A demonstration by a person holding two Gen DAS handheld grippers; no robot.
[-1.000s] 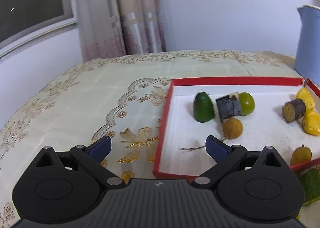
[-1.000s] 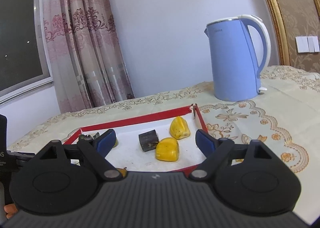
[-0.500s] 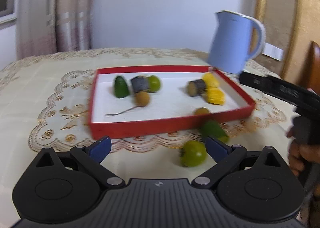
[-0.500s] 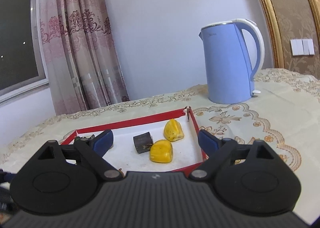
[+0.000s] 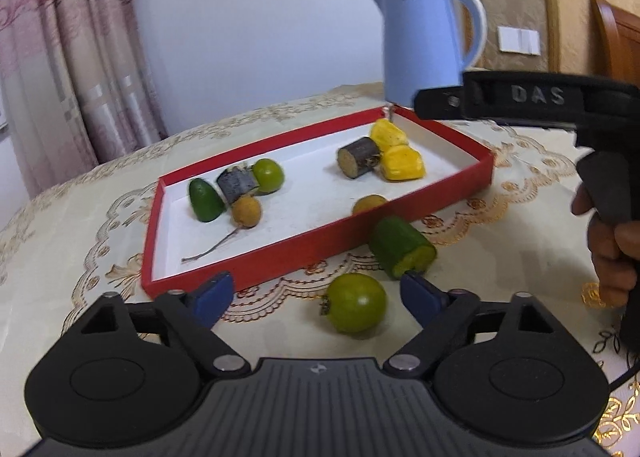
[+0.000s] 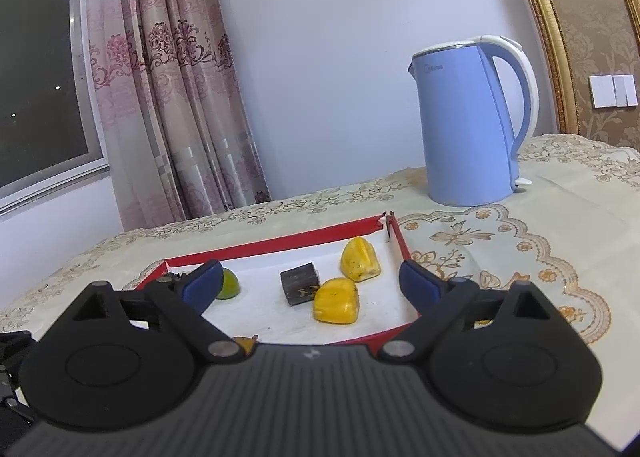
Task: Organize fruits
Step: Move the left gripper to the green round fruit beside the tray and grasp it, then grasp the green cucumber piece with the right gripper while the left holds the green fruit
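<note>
Left wrist view: your left gripper (image 5: 316,291) hangs low over the tablecloth (image 5: 80,217) with its blue pads spread wide and nothing between them. A round green fruit (image 5: 354,308) lies on the cloth just ahead, between the two fingertips but touching neither. Just beyond it a cut green piece (image 5: 400,247) with a yellow face lies on the cloth against the near wall of the red tray (image 5: 280,253).

Inside the tray, at the left end, a dark green fruit (image 5: 205,201), a grey-black cut stub (image 5: 238,187), a lime-green ball (image 5: 268,175) and a brown longan (image 5: 247,211) with a long thin stem sit bunched together. At the right end a brown-barked stub (image 5: 357,162) touches two yellow pieces (image 5: 401,164). A second brown fruit (image 5: 369,204) shows partly behind the near wall. A blue kettle (image 5: 424,45) stands behind the tray's far corner.

Your right hand (image 5: 612,241) grips the black handle of the other tool at the right edge.

Right wrist view: your right gripper (image 6: 310,281) is likewise spread wide and holds nothing; it points over the tray's right end, well above the two yellow pieces (image 6: 336,299) and the dark stub (image 6: 300,283).
</note>
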